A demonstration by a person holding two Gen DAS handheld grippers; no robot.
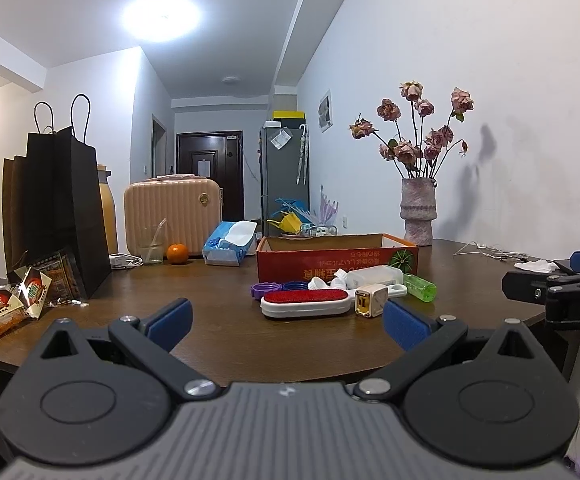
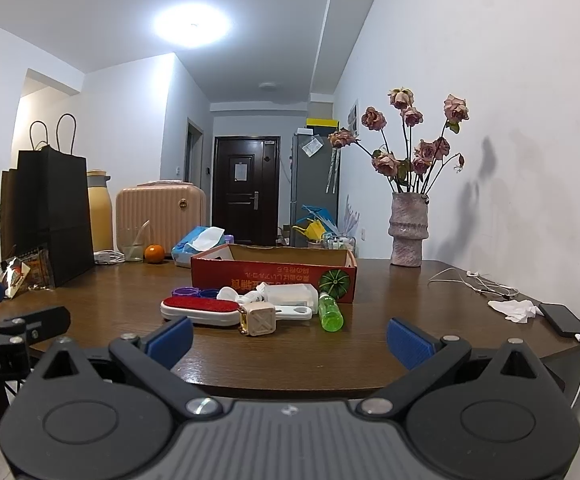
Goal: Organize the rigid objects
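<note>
Looking into a lived-in home, a flat's dining corner opening onto an entry hallway. Showing it: wooden table [image 2: 330, 344] carrying a vase of dried roses [image 2: 408, 224], tissue pack [image 1: 230, 245], orange [image 1: 177, 253] and snack packets [image 1: 14, 300]; pink suitcase [image 2: 160, 212], grey fridge [image 2: 314, 180] and dark front door [image 2: 246, 192] standing behind.

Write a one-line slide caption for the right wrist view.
Open right gripper faces a lint brush, green bottle and red cardboard box.
</note>
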